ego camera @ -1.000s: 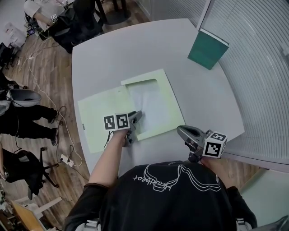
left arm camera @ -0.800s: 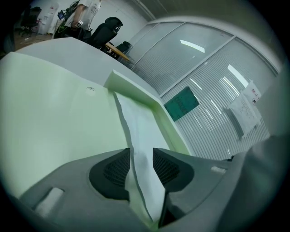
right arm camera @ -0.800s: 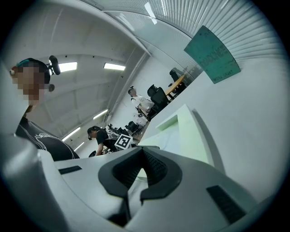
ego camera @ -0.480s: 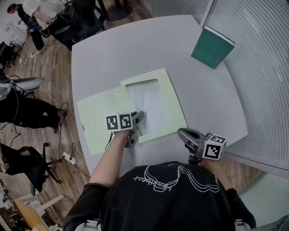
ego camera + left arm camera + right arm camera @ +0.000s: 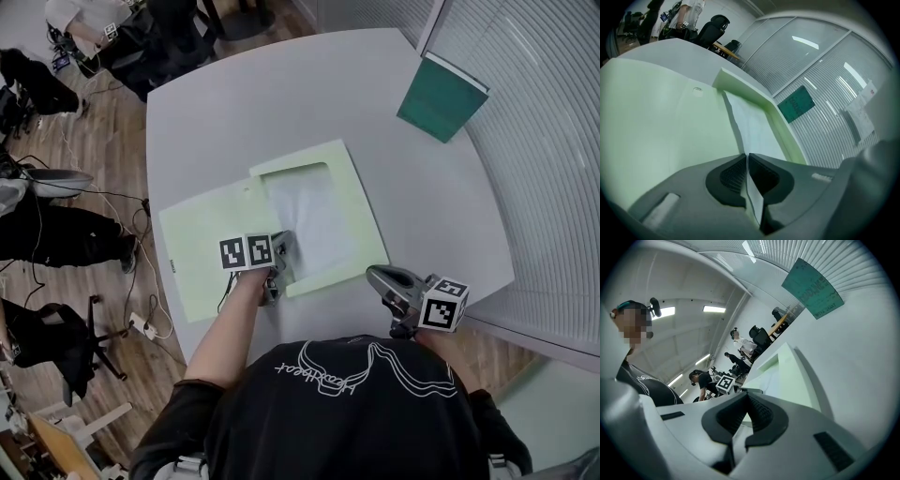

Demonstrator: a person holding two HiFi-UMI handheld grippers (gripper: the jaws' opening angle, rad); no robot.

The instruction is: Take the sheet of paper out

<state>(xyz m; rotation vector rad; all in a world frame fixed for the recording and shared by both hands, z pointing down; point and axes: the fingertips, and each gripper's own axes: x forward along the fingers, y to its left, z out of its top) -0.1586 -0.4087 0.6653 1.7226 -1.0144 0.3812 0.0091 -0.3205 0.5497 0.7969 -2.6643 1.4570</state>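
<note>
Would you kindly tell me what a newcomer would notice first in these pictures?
An open pale green folder, a white sheet tucked in its right half, lies on the grey table. The left claw has just been closing and now pinches the sheet's near edge. A dark green book lies at the table's far right corner.

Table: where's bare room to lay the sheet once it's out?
Bare: the far half of the table beyond the open folder, and the stretch between the folder and the green book. The near edge is crowded by the folder.
</note>
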